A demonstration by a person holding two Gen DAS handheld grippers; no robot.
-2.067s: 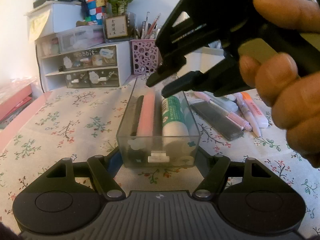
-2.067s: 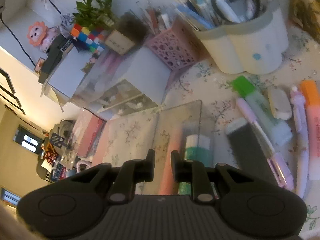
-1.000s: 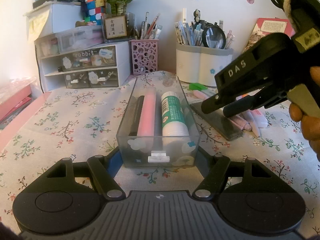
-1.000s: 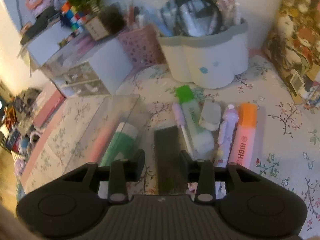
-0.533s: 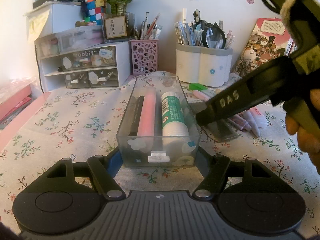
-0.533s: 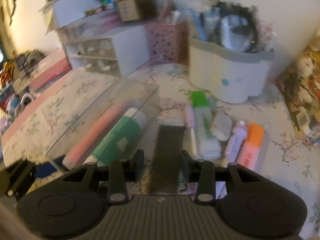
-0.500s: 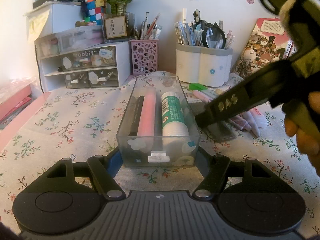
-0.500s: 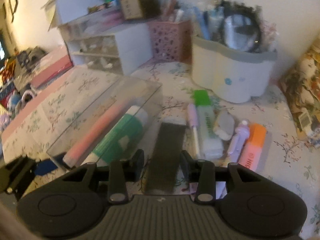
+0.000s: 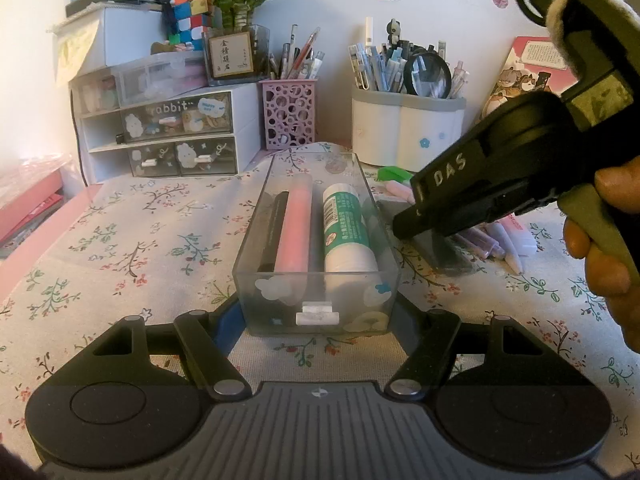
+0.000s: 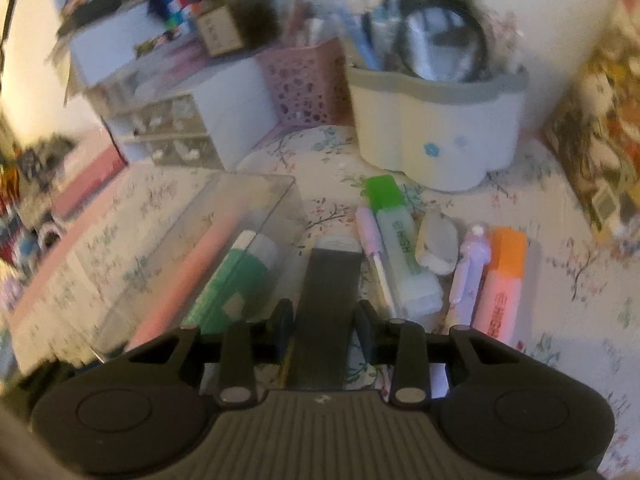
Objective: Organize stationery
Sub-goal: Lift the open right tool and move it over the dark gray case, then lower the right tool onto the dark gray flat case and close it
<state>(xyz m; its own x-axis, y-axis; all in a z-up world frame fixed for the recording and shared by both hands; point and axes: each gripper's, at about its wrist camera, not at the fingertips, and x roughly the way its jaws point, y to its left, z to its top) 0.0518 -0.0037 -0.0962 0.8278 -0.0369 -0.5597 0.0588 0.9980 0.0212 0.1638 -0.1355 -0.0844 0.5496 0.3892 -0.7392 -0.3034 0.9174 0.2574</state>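
A: What is hidden in the left wrist view?

B: The near end of the dark flat case [image 9: 450, 254] is left visible, but the rest is covered by the right tool [image 9: 404, 226], whose fingertips cannot be told apart there. The near corners of the clear tray [image 9: 318, 280] are masked by the fingers [image 9: 416, 354] of the left tool [image 9: 318, 336].

A: And in the right wrist view?

B: Most of it is smeared by blur. The pens in the white holder [image 10: 436, 120] cannot be made out singly, and the label on the glue stick [image 10: 232, 280] cannot be read. The case's near end is cut off behind the tool body.
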